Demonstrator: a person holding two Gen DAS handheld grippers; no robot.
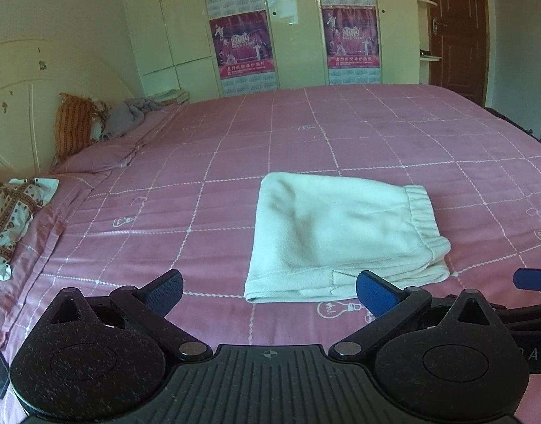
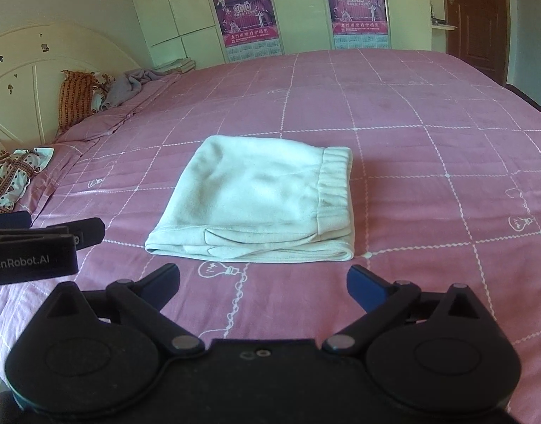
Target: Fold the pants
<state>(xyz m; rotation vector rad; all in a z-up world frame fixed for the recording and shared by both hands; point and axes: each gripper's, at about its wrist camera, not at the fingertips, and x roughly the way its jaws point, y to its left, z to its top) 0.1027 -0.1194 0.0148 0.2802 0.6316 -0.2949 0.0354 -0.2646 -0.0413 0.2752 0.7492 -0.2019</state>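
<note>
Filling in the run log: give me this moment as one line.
pants: folded, flat on bed | left gripper: jaws open, empty | right gripper: jaws open, empty | both short of pants

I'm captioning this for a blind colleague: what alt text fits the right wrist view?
White pants lie folded into a compact rectangle on a pink grid-patterned bed, with the open, empty right gripper just short of them. The left gripper shows at the left edge.

The pale cream fleece pants (image 1: 341,236) (image 2: 260,205) lay folded into a compact stacked rectangle, flat, with the elastic waistband at its right edge.
</note>
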